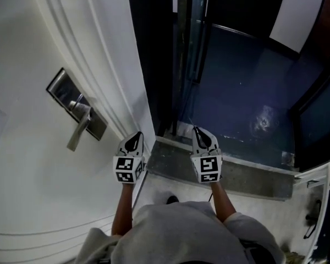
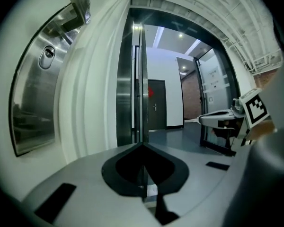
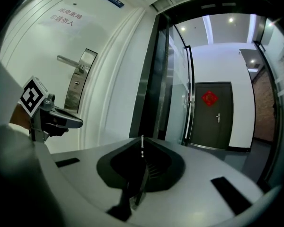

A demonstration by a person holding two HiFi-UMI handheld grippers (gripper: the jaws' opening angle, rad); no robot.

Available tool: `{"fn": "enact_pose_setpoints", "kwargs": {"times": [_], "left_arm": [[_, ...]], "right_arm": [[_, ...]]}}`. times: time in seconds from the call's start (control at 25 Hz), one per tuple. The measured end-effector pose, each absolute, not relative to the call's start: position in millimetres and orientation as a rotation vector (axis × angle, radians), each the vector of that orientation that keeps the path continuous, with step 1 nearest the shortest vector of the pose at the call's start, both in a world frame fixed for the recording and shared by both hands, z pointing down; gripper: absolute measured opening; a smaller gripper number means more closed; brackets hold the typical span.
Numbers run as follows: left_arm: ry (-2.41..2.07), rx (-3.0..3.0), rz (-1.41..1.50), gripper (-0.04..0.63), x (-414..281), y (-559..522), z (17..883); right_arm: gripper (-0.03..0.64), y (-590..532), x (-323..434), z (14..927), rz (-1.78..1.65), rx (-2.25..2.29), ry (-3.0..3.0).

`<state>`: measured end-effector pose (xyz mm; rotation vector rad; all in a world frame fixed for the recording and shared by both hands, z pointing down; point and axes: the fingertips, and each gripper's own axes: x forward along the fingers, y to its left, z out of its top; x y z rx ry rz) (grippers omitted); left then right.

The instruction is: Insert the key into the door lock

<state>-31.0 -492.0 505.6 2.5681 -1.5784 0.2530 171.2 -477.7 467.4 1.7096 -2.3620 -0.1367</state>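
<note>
While clenched on the key (image 3: 142, 148), right hand-held gripper (image 1: 199, 133) points its blade forward along the jaws, into the open doorway (image 1: 236, 81); lock (image 1: 77, 110) sits left on the door (image 1: 22, 164). Left hand-held gripper (image 1: 135, 140) closed, empty.

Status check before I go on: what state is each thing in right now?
Left tool: shut, nothing between its jaws.
Right tool: shut on the key.
Keyhole: empty, no key in it.
Lever handle: level, not pressed.
White door: open, hall shows past its edge.
Dark door across the hall: closed.
</note>
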Motion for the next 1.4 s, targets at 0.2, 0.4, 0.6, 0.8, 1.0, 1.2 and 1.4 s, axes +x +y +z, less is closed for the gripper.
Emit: {"fn": "enact_pose_setpoints", "kwargs": {"times": [0.2, 0.4, 0.6, 0.8, 1.0, 1.2, 1.4], "left_arm": [[-1.579, 2.543, 0.283, 0.017, -42.0, -503.8, 516.7], [-1.547, 2.577, 0.275, 0.017, -44.4, -522.9, 512.5], [-1.473, 2.624, 0.283, 0.017, -45.6, -535.8, 511.4], [-1.427, 2.651, 0.272, 0.017, -52.5, -542.7, 510.7], [-1.431, 2.647, 0.268, 0.017, -58.7, -545.6, 509.5], [-1.505, 2.608, 0.270, 0.017, -55.6, -552.2, 509.9], [-1.598, 2.543, 0.260, 0.017, -49.2, -555.8, 506.9]], "right_arm": [[0.031, -493.4, 163.0, 479.1, -0.096, 1.700, -2.362], [0.031, -511.2, 154.5, 477.4, -0.106, 1.713, -2.351], [0.031, -524.8, 136.8, 468.8, -0.122, 1.742, -2.334], [0.031, -533.0, 120.7, 462.8, -0.151, 1.770, -2.315], [0.031, -538.1, 122.6, 464.1, -0.142, 1.788, -2.307], [0.031, -551.5, 131.2, 465.9, -0.140, 1.737, -2.353], [0.031, -559.8, 144.7, 463.7, -0.157, 1.651, -2.398]]}}
